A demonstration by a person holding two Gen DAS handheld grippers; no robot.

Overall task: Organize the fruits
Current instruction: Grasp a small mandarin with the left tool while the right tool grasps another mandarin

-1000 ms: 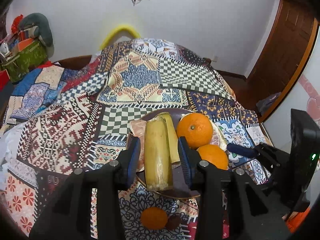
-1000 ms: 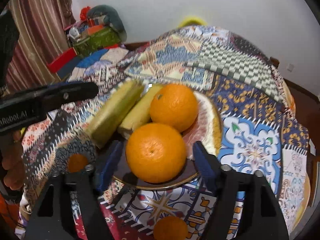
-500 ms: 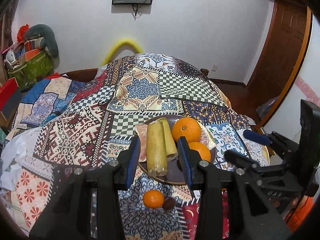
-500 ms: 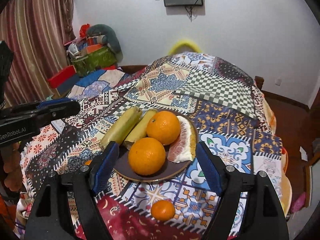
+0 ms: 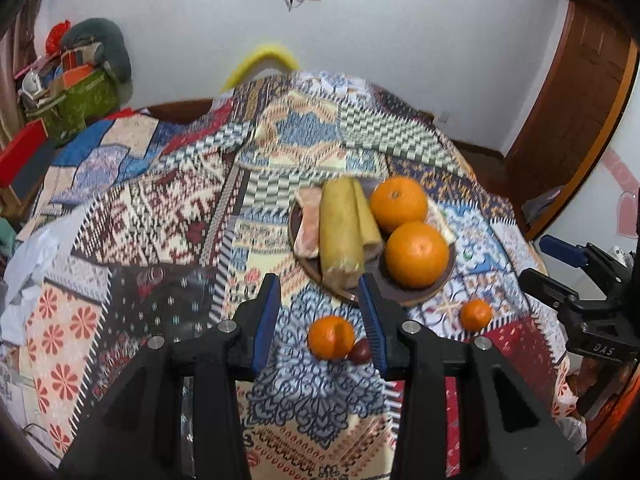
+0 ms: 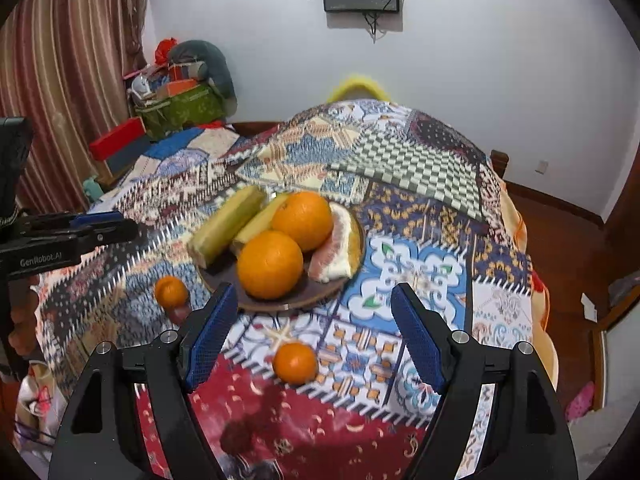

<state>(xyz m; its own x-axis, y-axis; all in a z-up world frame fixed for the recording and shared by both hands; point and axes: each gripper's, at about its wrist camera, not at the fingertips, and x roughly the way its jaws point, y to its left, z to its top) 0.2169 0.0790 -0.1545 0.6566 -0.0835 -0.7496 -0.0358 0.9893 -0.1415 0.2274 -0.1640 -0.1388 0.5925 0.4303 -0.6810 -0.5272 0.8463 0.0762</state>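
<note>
A dark round plate (image 5: 404, 296) (image 6: 288, 302) on the patchwork cloth holds two large oranges (image 5: 416, 254) (image 6: 270, 264), two yellow-green cane pieces (image 5: 340, 232) (image 6: 226, 226) and pomelo wedges (image 6: 336, 246). A small tangerine (image 5: 331, 337) (image 6: 171, 291) and a dark red fruit (image 5: 360, 350) lie on the cloth between my left gripper's fingertips. A second tangerine (image 5: 475, 314) (image 6: 295, 362) lies between my right gripper's fingers. My left gripper (image 5: 320, 320) is open and empty. My right gripper (image 6: 314, 336) is open and empty.
The round table (image 6: 400, 160) is covered by the patterned cloth and drops off at its right edge (image 6: 540, 320). A yellow chair back (image 5: 262, 62) stands behind it. Boxes and bags (image 6: 176, 92) pile up at the far left by a curtain.
Both grippers have pulled back and up from the plate. The cane piece and the orange that sat between their fingers stay on the plate; the loose tangerines have come into view.
</note>
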